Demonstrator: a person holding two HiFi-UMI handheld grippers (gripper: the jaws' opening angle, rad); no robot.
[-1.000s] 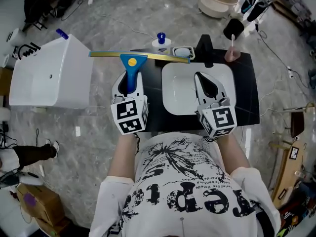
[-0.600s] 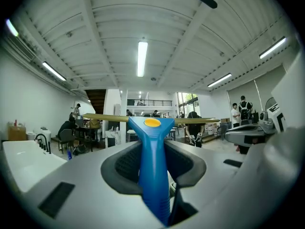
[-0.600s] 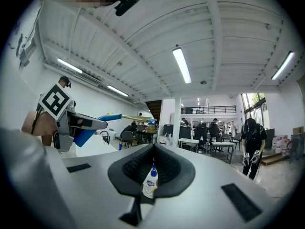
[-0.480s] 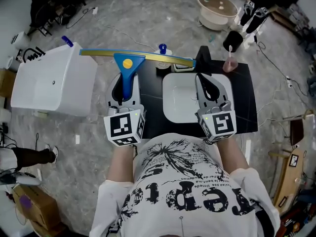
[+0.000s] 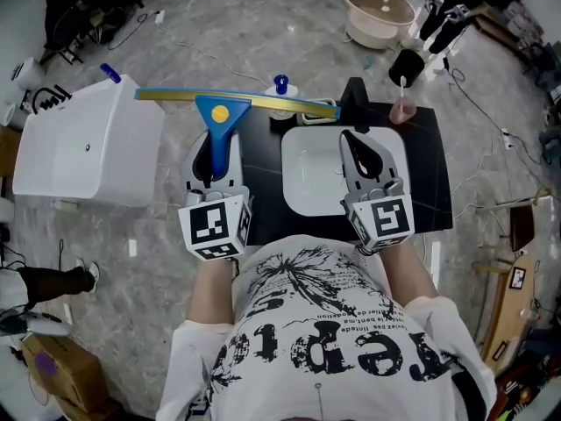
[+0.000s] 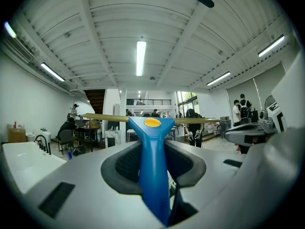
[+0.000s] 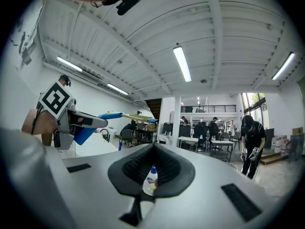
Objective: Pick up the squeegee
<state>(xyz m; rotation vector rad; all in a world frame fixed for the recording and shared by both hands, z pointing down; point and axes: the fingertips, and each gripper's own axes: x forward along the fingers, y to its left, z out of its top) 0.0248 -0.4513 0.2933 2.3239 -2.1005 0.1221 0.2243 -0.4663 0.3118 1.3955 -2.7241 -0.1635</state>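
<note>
The squeegee (image 5: 217, 128) has a blue handle with a yellow button and a long yellowish blade (image 5: 175, 96) lying crosswise. My left gripper (image 5: 214, 147) is shut on the handle and holds it level in the air, left of the sink. In the left gripper view the handle (image 6: 153, 151) runs straight out between the pads of the left gripper (image 6: 153, 149), with the blade (image 6: 105, 117) across the far end. My right gripper (image 5: 366, 152) hovers over the white sink, jaws shut and holding nothing. The right gripper view shows its own jaws (image 7: 153, 149) with their tips together, and the squeegee (image 7: 102, 119) at the left.
A white sink basin (image 5: 307, 182) sits in a black counter (image 5: 431, 187) with a black faucet (image 5: 353, 97) behind it. A blue-capped bottle (image 5: 281, 87) and a pink cup (image 5: 401, 110) stand at the back. A white cabinet (image 5: 83, 147) stands left.
Both grippers have risen toward the camera. The squeegee has come up with the left gripper, still level. Neither gripper's jaws have changed.
</note>
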